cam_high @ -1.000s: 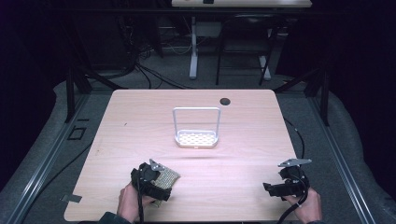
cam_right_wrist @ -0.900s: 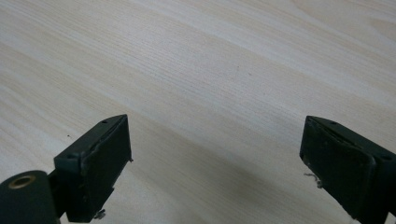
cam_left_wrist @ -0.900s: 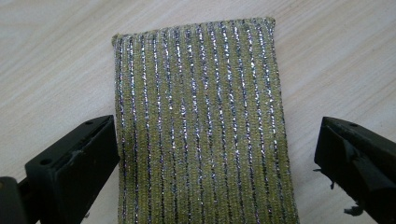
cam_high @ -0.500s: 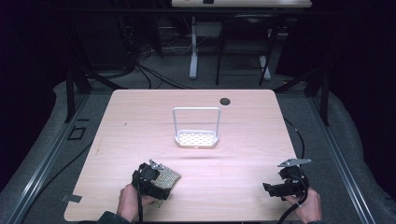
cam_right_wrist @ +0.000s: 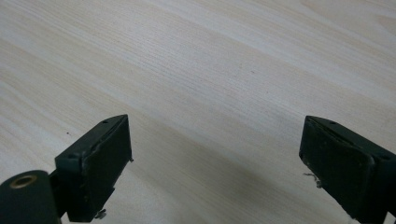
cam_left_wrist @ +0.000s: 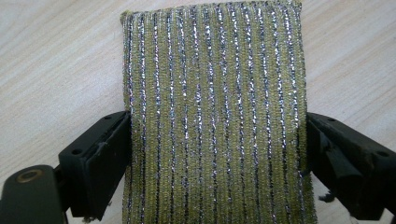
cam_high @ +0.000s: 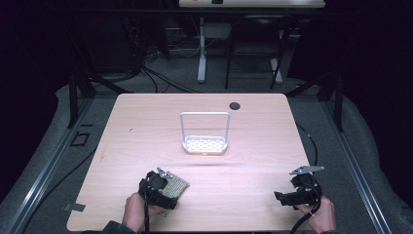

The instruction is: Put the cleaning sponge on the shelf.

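L hand-held gripper [cam_left_wrist: 215, 158] clamps sponge [cam_left_wrist: 212, 107] on wood table [cam_high: 146, 122]; dark rm.

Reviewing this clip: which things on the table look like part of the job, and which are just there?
Likely in the job:
- sponge, between the left gripper's jaws
- white rack at mid-table, probably the target
- right gripper, open over bare wood

Just there:
- black hole at the table's far edge
- desk legs and cables on the floor behind

Dark room — grey floor [cam_high: 204, 85], cables [cam_high: 146, 73]
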`<state>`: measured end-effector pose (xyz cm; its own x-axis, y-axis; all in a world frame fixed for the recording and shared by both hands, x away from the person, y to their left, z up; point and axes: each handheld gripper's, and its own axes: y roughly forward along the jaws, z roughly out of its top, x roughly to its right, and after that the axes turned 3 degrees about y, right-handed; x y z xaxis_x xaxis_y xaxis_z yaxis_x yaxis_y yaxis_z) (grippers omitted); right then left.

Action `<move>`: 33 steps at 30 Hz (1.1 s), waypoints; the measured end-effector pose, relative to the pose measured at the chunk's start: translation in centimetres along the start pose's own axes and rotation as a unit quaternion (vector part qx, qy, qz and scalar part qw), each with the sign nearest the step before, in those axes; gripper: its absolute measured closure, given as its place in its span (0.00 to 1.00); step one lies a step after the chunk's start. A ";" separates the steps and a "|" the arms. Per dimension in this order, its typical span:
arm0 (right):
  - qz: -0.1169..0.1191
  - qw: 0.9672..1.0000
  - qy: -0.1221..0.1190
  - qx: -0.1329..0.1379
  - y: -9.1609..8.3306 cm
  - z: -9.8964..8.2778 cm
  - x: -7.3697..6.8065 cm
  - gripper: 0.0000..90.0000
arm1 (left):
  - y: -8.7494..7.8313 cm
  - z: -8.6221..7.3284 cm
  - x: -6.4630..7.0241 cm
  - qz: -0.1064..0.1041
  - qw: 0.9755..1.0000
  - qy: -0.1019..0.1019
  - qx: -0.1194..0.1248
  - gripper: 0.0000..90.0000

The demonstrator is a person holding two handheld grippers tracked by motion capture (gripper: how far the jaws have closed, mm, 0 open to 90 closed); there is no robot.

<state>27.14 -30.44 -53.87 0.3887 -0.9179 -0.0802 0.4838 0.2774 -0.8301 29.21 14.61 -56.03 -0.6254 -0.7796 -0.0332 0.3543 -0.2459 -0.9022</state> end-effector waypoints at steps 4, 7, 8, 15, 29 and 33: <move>0.000 1.000 -0.002 0.000 0.0 0.0 0.0 0.10 | -0.1 0.0 0.0 0.000 1.000 0.003 0.000 0.17; 0.001 1.000 -0.001 0.000 0.0 0.0 0.0 0.10 | -0.2 -0.1 0.0 -0.003 1.000 0.002 0.001 0.20; 0.001 1.000 -0.001 0.000 0.0 0.0 0.0 0.10 | -0.2 -0.1 0.0 -0.003 1.000 0.002 0.001 0.21; 0.001 1.000 -0.004 -0.001 0.0 0.0 -0.1 0.11 | -0.3 -0.1 -0.3 -0.002 1.000 0.000 0.003 0.31; 0.002 1.000 -0.008 -0.001 0.0 0.0 0.0 0.11 | -0.7 -0.3 -0.3 0.008 1.000 0.012 0.020 0.57; 0.001 1.000 -0.008 -0.005 -0.1 0.0 0.0 0.12 | -0.7 -0.2 -0.3 0.006 1.000 0.014 0.021 0.61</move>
<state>27.09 -30.51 -53.78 0.4026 -0.9125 -0.0725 0.4758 0.2763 -0.8350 28.98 15.13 -55.48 -0.6406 -0.7658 -0.0569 0.3903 -0.2609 -0.8829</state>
